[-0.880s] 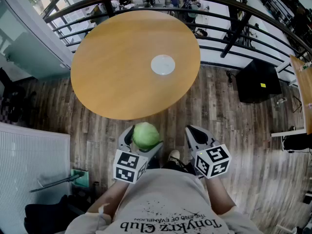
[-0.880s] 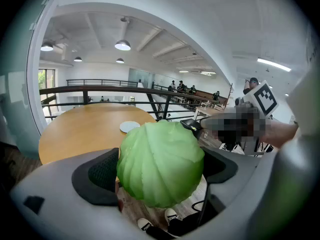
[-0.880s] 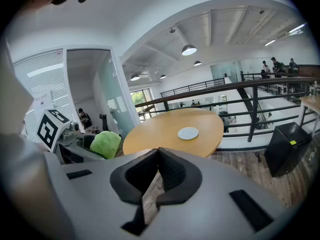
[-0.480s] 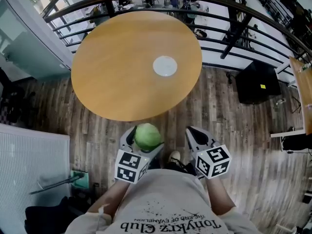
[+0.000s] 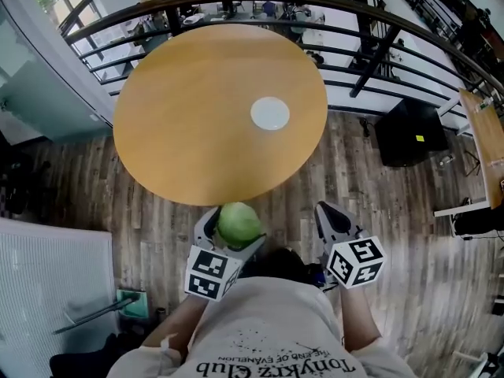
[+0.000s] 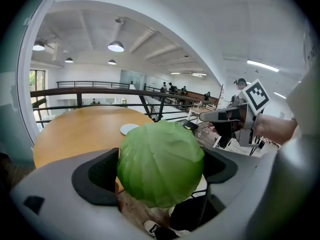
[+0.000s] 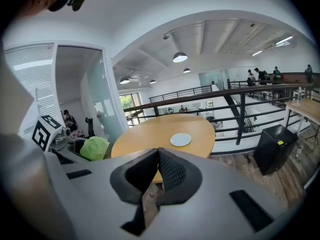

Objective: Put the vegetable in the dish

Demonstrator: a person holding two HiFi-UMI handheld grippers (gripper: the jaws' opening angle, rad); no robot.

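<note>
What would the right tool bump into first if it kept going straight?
Probably the round wooden table: the shut right tool points at its near edge. Depth is hard to judge, so it might dip to the plank floor instead.

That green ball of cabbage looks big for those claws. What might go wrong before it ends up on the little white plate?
1. The cabbage is round and held only at its sides by the left gripper, jaws spread wide. It might slip and fall to the wooden floor, since it is not yet over the table.
2. The dish looks flat, so the cabbage may roll off it once released.
</note>
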